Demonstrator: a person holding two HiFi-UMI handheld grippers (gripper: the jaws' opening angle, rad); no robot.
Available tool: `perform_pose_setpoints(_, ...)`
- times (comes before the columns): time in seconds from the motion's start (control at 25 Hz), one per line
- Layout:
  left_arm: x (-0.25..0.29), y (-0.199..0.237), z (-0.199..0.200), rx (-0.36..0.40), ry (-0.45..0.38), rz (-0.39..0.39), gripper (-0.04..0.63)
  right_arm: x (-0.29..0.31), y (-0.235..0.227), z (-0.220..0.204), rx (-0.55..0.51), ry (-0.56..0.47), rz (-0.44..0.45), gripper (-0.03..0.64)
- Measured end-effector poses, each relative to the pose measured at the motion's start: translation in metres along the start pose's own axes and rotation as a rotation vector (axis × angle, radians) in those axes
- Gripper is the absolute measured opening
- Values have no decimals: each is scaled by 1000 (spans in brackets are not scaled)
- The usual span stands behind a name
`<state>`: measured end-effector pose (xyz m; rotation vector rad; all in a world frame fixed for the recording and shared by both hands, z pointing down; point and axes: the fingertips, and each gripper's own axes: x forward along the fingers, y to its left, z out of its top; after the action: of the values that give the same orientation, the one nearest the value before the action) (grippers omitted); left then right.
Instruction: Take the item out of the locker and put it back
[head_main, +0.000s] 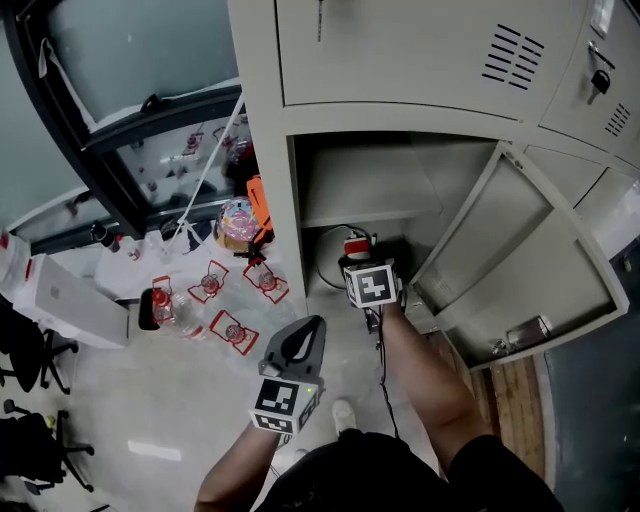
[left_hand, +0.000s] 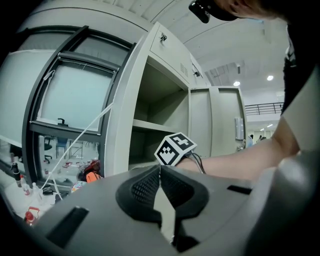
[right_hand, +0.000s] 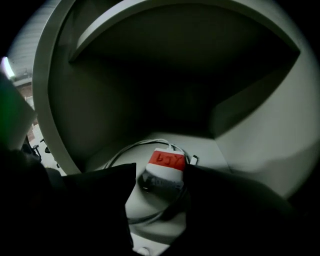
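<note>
Nearest me, in the lower middle of the head view, my left tongs (head_main: 312, 325) hang outside the locker (head_main: 296, 200). Their tips are pressed together with nothing between them.

Just beyond, my right forearm reaches up the frame into the lower compartment. There my right tongs (right_hand: 161, 174) stand wide apart and point down at the compartment floor. The item (right_hand: 166, 161), a small white block with a red label on top, lies on that floor between the two tips. The left tip stands clear of it. The right tip is very close, and in the gloom I think it is not pressing, so I have no hold on the item.

A pale cable (right_hand: 125, 152) loops from the block across the compartment floor towards the back wall.

Above it, a shelf (head_main: 360, 215) crosses the compartment. The door (head_main: 520, 270) is swung open at the right of the frame.

Farther off, at the left, bottles (head_main: 175, 312) stand on the room's floor (head_main: 150, 400) below a dark-framed window (head_main: 130, 60).
</note>
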<state>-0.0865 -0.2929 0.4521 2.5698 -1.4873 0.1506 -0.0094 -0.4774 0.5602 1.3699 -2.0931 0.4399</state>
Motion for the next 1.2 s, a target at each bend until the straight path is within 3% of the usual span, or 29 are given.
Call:
perform_pose_setpoints(0.64, 0, 0, -2, -18, -6, -2, 11, 14, -3, -6, -14, 69, -31, 313)
perform_pose_setpoints(0.76, -4, -3, -2, -18, -6, -1, 11, 15, -1, -4, -57, 49, -18, 274)
perform_pose_setpoints(0.92, -14, -1, -4, -19, -3, 10, 11, 12, 2, -5, -74, 41, 2, 268)
perform_pose_setpoints(1.2, -29, 9, -9, -28, 6, 39, 11, -6, 12, -2, -185, -75, -35, 265)
